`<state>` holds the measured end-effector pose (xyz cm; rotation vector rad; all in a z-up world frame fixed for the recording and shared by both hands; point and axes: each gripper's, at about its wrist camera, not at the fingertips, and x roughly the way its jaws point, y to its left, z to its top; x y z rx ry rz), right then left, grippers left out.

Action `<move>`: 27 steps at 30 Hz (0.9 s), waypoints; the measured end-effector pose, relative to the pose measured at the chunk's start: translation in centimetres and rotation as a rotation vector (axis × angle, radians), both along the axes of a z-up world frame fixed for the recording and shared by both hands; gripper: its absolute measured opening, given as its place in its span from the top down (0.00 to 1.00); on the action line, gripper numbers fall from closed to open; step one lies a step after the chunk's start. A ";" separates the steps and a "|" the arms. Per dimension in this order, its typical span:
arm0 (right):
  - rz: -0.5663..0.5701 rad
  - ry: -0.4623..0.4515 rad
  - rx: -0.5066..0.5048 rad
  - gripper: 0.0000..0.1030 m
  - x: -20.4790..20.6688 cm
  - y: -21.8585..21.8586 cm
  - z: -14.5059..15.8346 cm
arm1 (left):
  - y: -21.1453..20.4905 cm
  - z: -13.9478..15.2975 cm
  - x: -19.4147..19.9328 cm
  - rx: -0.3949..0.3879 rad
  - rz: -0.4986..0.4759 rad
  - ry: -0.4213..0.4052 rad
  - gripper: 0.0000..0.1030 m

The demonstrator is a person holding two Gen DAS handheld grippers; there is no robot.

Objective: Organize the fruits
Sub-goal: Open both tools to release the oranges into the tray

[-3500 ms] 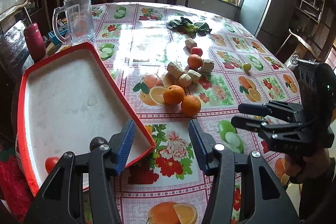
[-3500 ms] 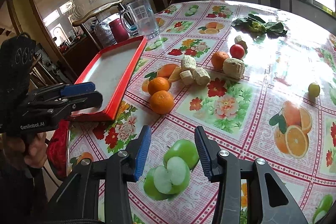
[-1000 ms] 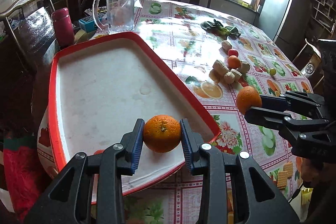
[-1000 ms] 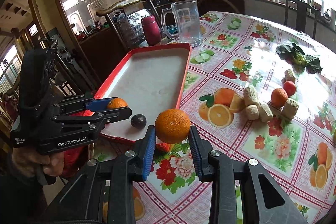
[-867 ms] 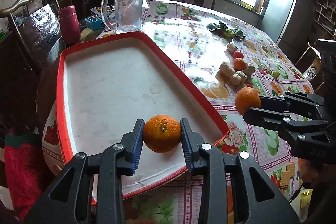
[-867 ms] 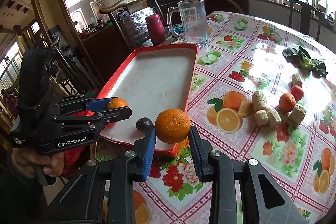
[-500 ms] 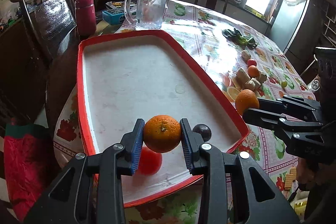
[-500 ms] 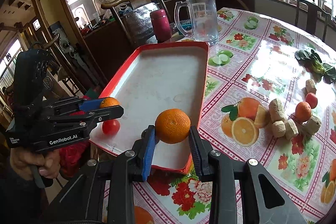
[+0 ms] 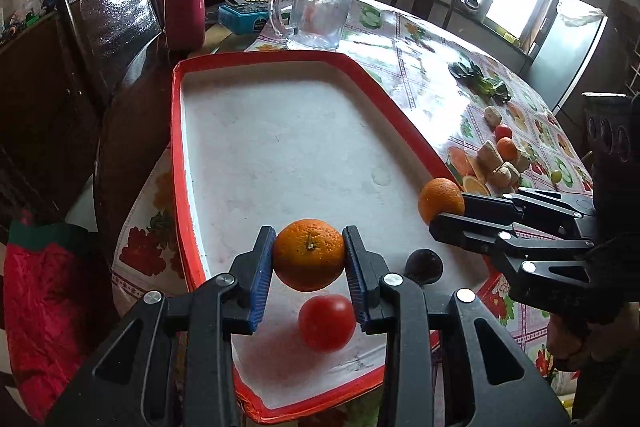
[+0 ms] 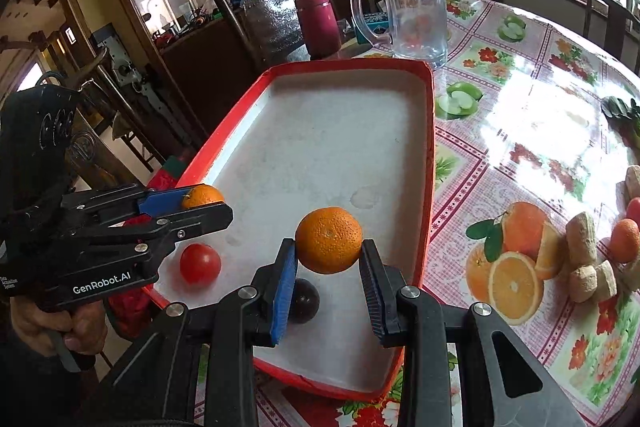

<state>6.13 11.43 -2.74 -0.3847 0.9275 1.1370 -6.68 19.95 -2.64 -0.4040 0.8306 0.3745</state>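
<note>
Oranges are carried in both tongs above the red-rimmed tray (image 9: 182, 163). The left tongs (image 9: 308, 267) are clamped on one orange (image 9: 309, 254), pinched across its widest part with the stem scar facing the camera; the right tongs (image 10: 328, 269) are clamped on the second orange (image 10: 329, 239) in the same manner. Each fruit is held clear of the tray floor, over the near end, where a red tomato (image 9: 327, 323) and a dark round fruit (image 10: 305, 301) already lie.

An orange of this kind is judged light, firm but slightly yielding, with a dimpled peel that gives the ribbed pads good purchase. Being round, it is best taken across the middle, as is done here; a grip nearer a pole would probably let it squirt out. Too hard a squeeze would likely bruise the flesh.

Once released, a roll along the smooth white floor is to be expected, so a low release near the rim or against the resting fruit is advised. The tomato under the left orange is softer and could be dented if the orange were dropped on it.

More fruit remains on the desk (image 10: 520, 131) beside the tray: a small orange (image 10: 624, 241) and pale root-like pieces (image 10: 588, 259).
</note>
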 end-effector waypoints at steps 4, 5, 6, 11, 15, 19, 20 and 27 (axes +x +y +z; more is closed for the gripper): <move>0.008 0.006 -0.027 0.69 0.2 0.9 -1.0 | 0.2 -0.9 0.4 -0.005 -0.004 0.024 0.69; 0.009 0.008 -0.033 0.69 0.2 1.0 -1.3 | 0.2 -1.1 0.4 -0.004 -0.005 0.031 0.69; 0.010 0.009 -0.040 0.69 0.3 1.1 -1.5 | 0.2 -1.3 0.5 -0.006 -0.004 0.039 0.69; 0.021 0.000 -0.042 0.66 0.0 1.0 -1.7 | 0.2 -1.7 0.3 -0.012 0.000 0.042 0.68; 0.014 0.008 -0.033 0.65 0.0 0.6 -1.4 | 0.1 -1.6 0.0 0.000 0.007 0.048 0.68; 0.005 0.015 -0.004 0.52 0.1 -0.3 -0.7 | 0.0 -1.1 -0.6 0.002 0.020 0.035 0.55; 0.005 0.014 0.004 0.48 0.0 -0.5 -0.5 | 0.0 -0.9 -0.6 0.007 0.023 0.029 0.49; -0.026 -0.013 0.052 0.49 -0.2 -2.7 1.4 | -0.8 0.6 -1.2 0.024 0.031 -0.001 0.48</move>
